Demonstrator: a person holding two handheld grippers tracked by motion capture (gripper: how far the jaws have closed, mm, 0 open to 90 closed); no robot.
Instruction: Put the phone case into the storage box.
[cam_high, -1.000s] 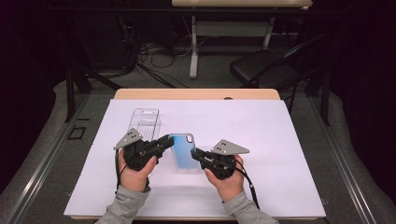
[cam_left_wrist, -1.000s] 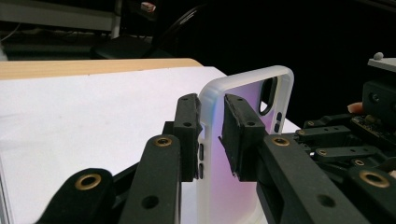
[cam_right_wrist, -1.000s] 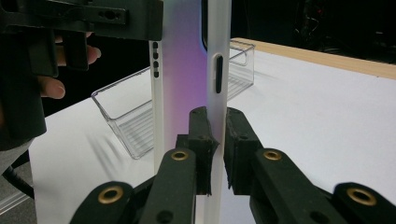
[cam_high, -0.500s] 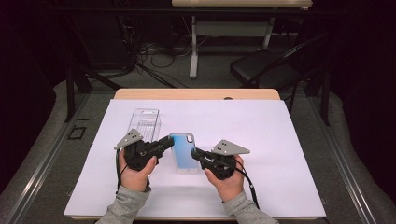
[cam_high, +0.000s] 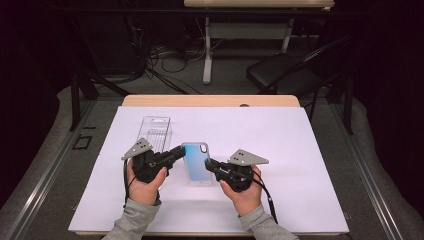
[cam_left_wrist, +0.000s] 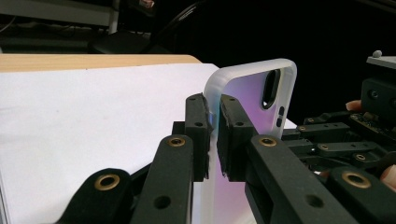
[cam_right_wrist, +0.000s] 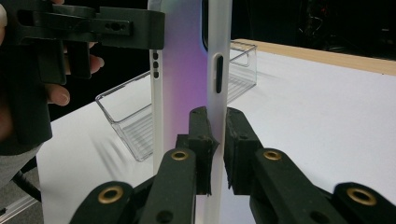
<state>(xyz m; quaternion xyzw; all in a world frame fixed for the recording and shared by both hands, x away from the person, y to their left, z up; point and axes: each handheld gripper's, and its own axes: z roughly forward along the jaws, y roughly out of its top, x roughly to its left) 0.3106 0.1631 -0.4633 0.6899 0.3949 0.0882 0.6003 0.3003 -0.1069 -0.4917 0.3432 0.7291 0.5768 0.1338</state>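
Dark room beyond, cables and a folding chair (cam_high: 280, 75) at the back; white-covered surface (cam_high: 310, 150) in front. Between the two hands, a translucent phone case (cam_high: 196, 162), gripped on both long edges — left gripper (cam_high: 176, 152) with fingers just closed onto one rim, right gripper (cam_high: 212, 166) with fingers clamped on the opposite rim. Seen close in the left gripper view as a thin frosted rim (cam_left_wrist: 212, 100) pinched between the pads, likewise in the right gripper view (cam_right_wrist: 217, 88). Risk: shallow holds on a slick, flexible edge — likely to bow, twist or pop free if pulled apart or tilted unevenly. Just beside the left gripper, a clear plastic tray (cam_high: 156, 132), near enough to be knocked. Otherwise nothing in the way.
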